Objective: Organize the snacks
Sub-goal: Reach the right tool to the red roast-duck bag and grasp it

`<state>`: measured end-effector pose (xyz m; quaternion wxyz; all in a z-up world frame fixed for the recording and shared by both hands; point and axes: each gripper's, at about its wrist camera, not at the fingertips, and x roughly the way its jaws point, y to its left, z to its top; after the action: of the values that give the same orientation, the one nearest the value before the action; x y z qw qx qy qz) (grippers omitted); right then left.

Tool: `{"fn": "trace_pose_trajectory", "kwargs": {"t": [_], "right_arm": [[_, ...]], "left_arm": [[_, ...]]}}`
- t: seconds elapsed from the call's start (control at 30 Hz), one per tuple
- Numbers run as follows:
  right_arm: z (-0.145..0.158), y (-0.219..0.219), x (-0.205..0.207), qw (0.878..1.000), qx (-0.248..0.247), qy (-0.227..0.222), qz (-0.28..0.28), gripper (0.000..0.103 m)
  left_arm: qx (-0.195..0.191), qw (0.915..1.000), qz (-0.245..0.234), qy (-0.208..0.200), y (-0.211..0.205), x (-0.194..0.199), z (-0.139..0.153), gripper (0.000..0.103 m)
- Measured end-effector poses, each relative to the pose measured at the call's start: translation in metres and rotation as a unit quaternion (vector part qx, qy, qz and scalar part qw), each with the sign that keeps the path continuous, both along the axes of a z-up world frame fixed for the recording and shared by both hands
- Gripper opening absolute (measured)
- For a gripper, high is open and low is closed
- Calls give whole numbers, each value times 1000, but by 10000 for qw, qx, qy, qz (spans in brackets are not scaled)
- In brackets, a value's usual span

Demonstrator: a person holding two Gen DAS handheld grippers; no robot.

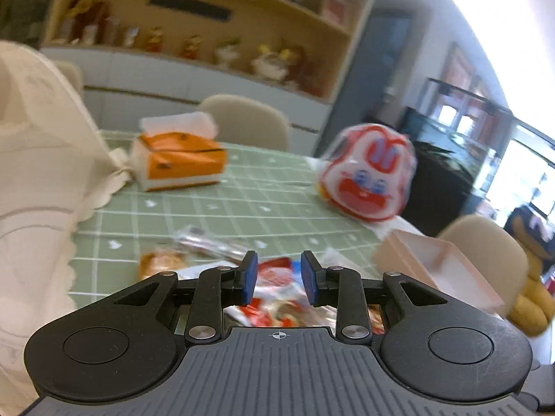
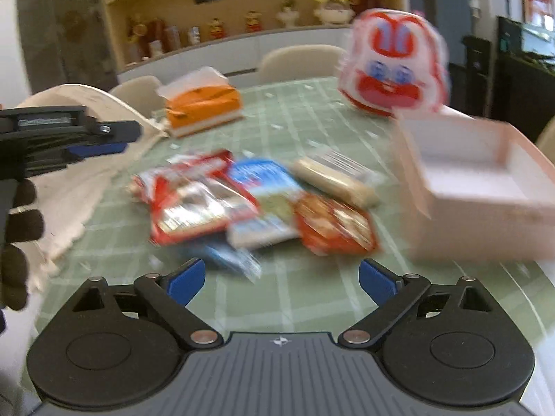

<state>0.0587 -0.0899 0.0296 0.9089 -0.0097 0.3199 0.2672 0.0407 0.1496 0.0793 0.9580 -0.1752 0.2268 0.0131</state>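
Note:
Several snack packets lie in a loose pile on the green checked tablecloth: a red packet (image 2: 194, 201), a blue and white one (image 2: 263, 201), an orange-red one (image 2: 334, 225) and a pale bar (image 2: 334, 180). An empty pink box (image 2: 478, 187) stands right of them. My right gripper (image 2: 281, 282) is open and empty, just short of the pile. My left gripper (image 1: 279, 279) is open with a narrow gap, empty, above the red packets (image 1: 274, 277); it also shows at the left in the right wrist view (image 2: 97, 138). The pink box (image 1: 440, 267) is to its right.
A large red and white rabbit-face bag (image 2: 392, 66) stands behind the pink box. An orange tissue box (image 2: 203, 104) sits at the back of the table. A cream lace cloth (image 1: 38, 173) hangs at the left. Chairs stand around the table.

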Motion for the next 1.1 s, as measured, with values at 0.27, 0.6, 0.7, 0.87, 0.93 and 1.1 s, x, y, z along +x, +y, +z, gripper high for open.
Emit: {"fn": "trace_pose_trajectory", "kwargs": {"t": [0.27, 0.6, 0.7, 0.87, 0.93, 1.1], "right_arm": [[-5, 91, 68, 9985, -74, 136, 524, 97], [2, 97, 75, 9966, -12, 411, 713, 54], [4, 70, 62, 9966, 88, 532, 628, 47], [-3, 20, 33, 9971, 169, 592, 447, 42], [-4, -4, 21, 9970, 277, 639, 327, 41], [-11, -61, -3, 9975, 394, 552, -187, 40]], "left_arm": [[-468, 9974, -305, 453, 20, 11, -11, 32], [-1176, 9898, -202, 777, 48, 20, -28, 32], [-1115, 9896, -243, 877, 45, 24, -34, 32], [-993, 9890, -540, 956, 31, 28, -41, 32], [-995, 9890, -633, 896, 27, 26, -41, 32], [-842, 9956, -198, 360, 34, 14, -27, 32]]}}
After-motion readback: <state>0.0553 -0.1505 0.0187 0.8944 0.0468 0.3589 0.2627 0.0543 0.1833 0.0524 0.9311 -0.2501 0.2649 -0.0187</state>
